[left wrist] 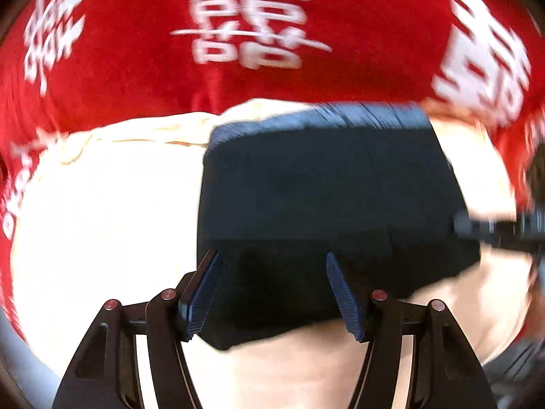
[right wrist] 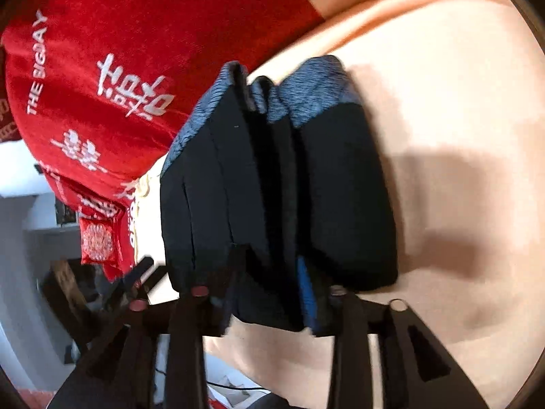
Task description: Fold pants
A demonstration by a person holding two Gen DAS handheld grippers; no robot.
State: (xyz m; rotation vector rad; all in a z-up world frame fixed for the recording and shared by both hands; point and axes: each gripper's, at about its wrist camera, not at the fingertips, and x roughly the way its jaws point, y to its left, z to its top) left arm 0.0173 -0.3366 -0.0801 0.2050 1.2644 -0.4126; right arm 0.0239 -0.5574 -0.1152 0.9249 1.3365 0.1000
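The dark navy pants (left wrist: 327,204) lie folded into a thick block on a cream sheet (left wrist: 102,221), with a blue-grey ribbed waistband (left wrist: 323,112) on the far side. My left gripper (left wrist: 272,293) is open, its fingers astride the block's near edge, above it. The right gripper (left wrist: 494,228) enters blurred at the block's right side. In the right wrist view the stacked layers of the pants (right wrist: 272,187) stand on end between my right gripper's (right wrist: 265,293) fingers. One blue pad (right wrist: 306,289) shows against the cloth; the other finger is hidden by fabric.
A red quilt with white characters (left wrist: 259,24) lies beyond the pants and also shows in the right wrist view (right wrist: 102,85). The cream sheet (right wrist: 442,170) spreads to the right. Room furniture and floor (right wrist: 51,289) show past the bed's edge.
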